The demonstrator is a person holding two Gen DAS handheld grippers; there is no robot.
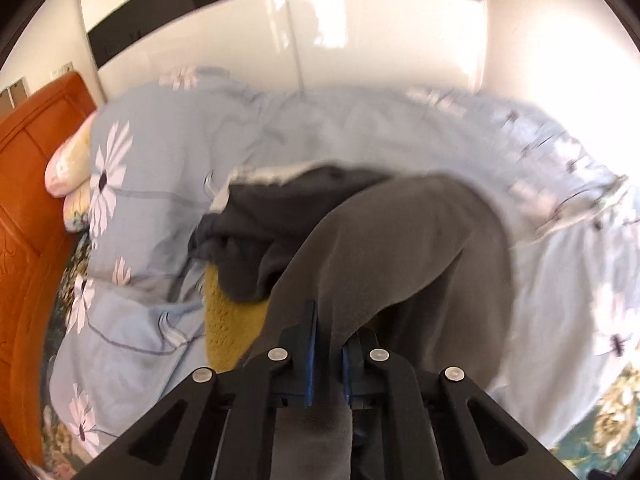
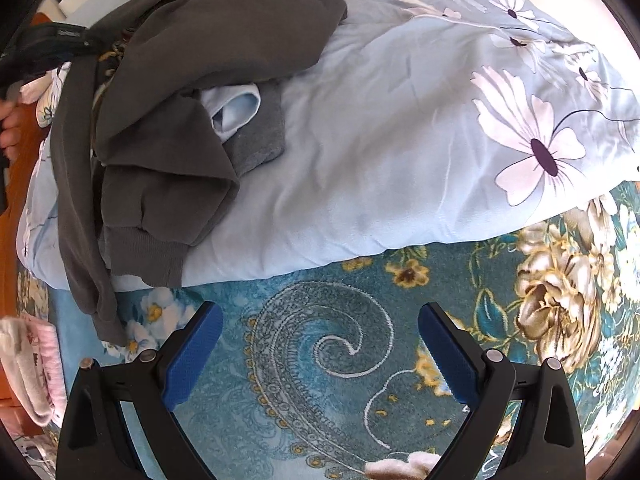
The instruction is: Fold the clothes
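My left gripper (image 1: 328, 340) is shut on a grey garment (image 1: 408, 248), which hangs from its blue pads and is lifted above the bed. In the right wrist view the same grey garment (image 2: 208, 52) drapes over the pale blue quilt (image 2: 380, 140), with one sleeve (image 2: 80, 216) trailing down to the bed's edge. A light blue piece of clothing (image 2: 236, 110) and a lighter grey piece (image 2: 260, 136) lie partly under it. My right gripper (image 2: 320, 352) is open and empty, above the teal floral bedsheet (image 2: 320, 344), short of the quilt.
A darker garment (image 1: 272, 220) and a mustard knitted item (image 1: 232, 320) lie on the flowered quilt (image 1: 168, 168). An orange wooden headboard (image 1: 32, 184) and pillows (image 1: 68, 164) stand at the left. White wardrobe doors (image 1: 288, 40) are behind the bed. Folded pink-white cloth (image 2: 36, 368) lies at the left edge.
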